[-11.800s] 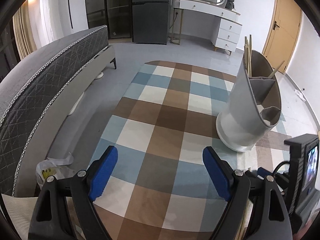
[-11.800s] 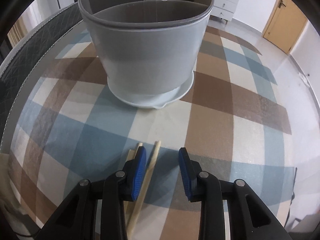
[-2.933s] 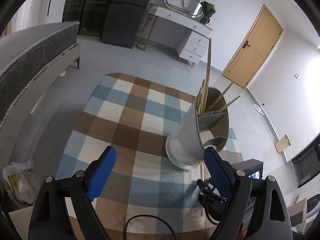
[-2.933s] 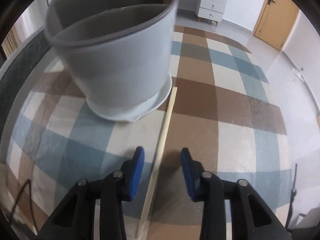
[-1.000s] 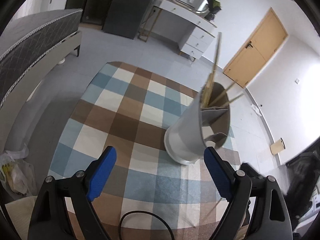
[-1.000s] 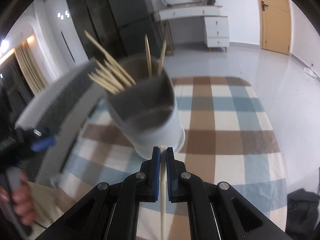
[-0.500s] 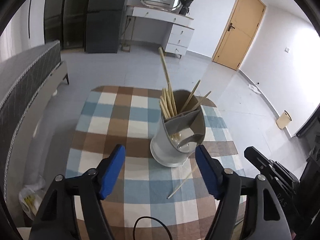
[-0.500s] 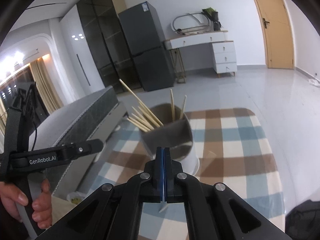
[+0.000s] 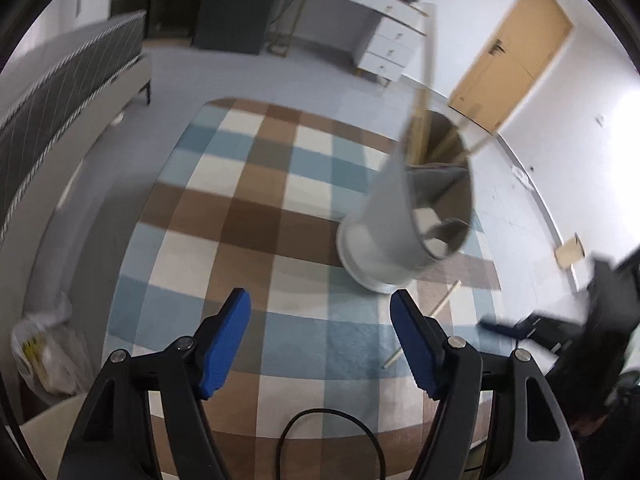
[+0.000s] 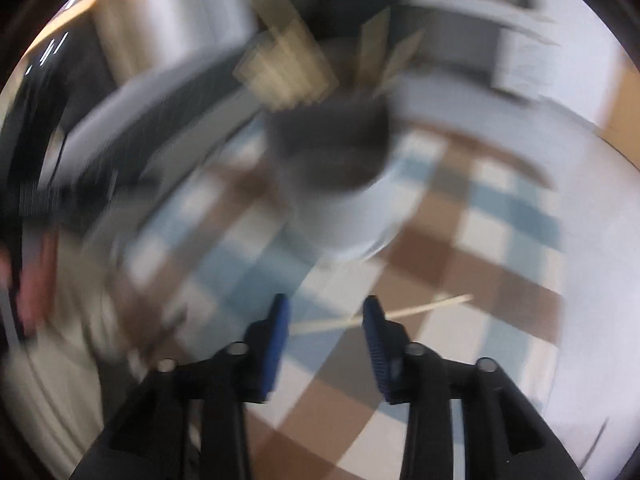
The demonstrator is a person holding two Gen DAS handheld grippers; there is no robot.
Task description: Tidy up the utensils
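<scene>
A grey divided utensil holder point(image 9: 400, 232) stands on the checked tablecloth point(image 9: 240, 208) with several wooden chopsticks point(image 9: 420, 120) upright in its far compartment. One loose chopstick point(image 9: 426, 318) lies flat on the cloth in front of the holder. My left gripper point(image 9: 320, 320) hangs open over the cloth, left of that chopstick, nothing between its fingers. The right wrist view is badly blurred. There my right gripper point(image 10: 325, 318) has its jaws opening, and the loose chopstick point(image 10: 424, 307) lies on the cloth just past the fingertips, free of the pads. The holder point(image 10: 332, 200) stands beyond.
A grey padded bed point(image 9: 60, 80) runs along the left. A plastic bag point(image 9: 40, 352) sits on the floor by the table's near left corner. A black cable point(image 9: 328, 436) loops at the front edge. A white dresser point(image 9: 384, 44) and a door point(image 9: 516, 68) stand far back.
My right gripper was shut on a chopstick one second ago; now its jaws are apart and that chopstick lies on the cloth. Both views have swung, and the left gripper has narrowed a little.
</scene>
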